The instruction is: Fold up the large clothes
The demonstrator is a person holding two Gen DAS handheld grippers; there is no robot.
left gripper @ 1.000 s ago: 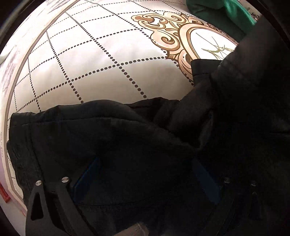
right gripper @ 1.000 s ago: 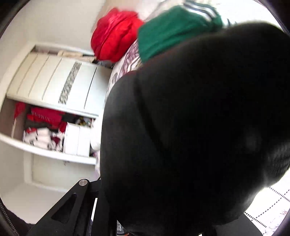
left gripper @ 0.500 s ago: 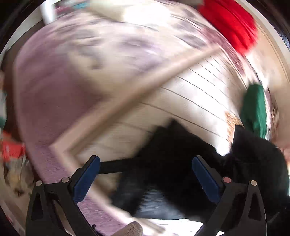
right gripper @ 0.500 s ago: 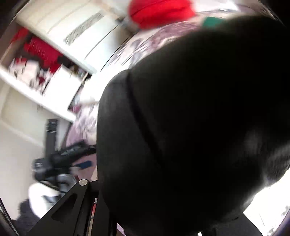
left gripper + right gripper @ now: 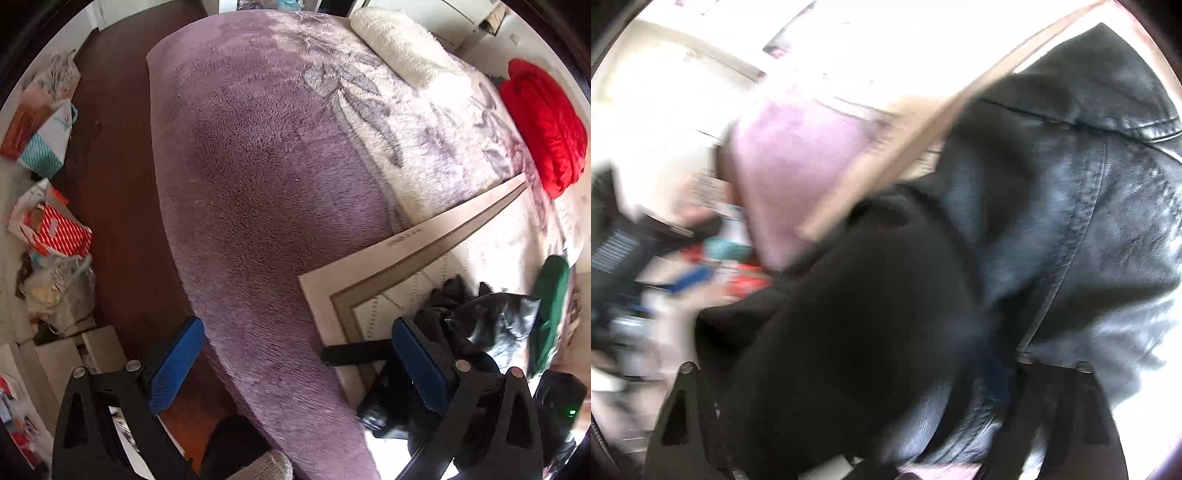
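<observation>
Black leather jacket (image 5: 1071, 221) fills the frame's right, apparently clamped in the right gripper (image 5: 871, 398), jaws hidden; left gripper (image 5: 295, 369), wide open and empty, must regrasp.

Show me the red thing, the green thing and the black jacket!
red garment (image 5: 546, 125), left wrist view, middle of the bundle.
green garment (image 5: 550, 295), left wrist view, its upper half.
black jacket (image 5: 1071, 229), right wrist view, leather beside a seam.

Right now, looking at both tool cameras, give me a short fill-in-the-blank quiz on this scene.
1. The left tool is ____ and holds nothing.
2. The bundle near the bed's far edge is ____.
3. The black leather jacket fills the ____ wrist view.
4. The fuzzy blanket is mostly ____.

Missing words: open; red; right; purple
</observation>
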